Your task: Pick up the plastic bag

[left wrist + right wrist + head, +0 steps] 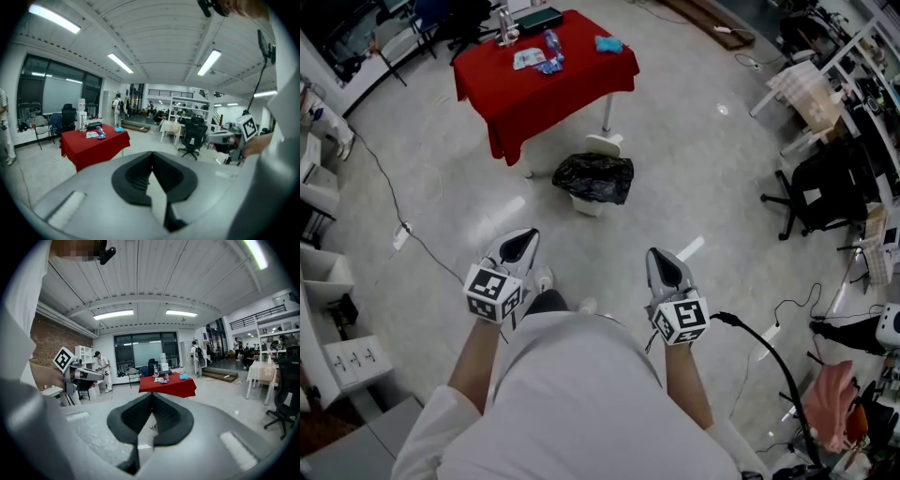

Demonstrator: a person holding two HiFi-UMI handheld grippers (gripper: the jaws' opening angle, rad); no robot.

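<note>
Both my grippers, left [518, 247] and right [667, 267], closed and empty; bag [594, 177] ahead below red table [546, 70], so approach low, open wide

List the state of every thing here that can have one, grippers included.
left gripper: jaws shut, nothing between them.
right gripper: jaws shut, nothing between them.
black plastic bag: crumpled on the floor beside the red table, not touched by either gripper.
red table: draped in cloth, small items on top.
</note>
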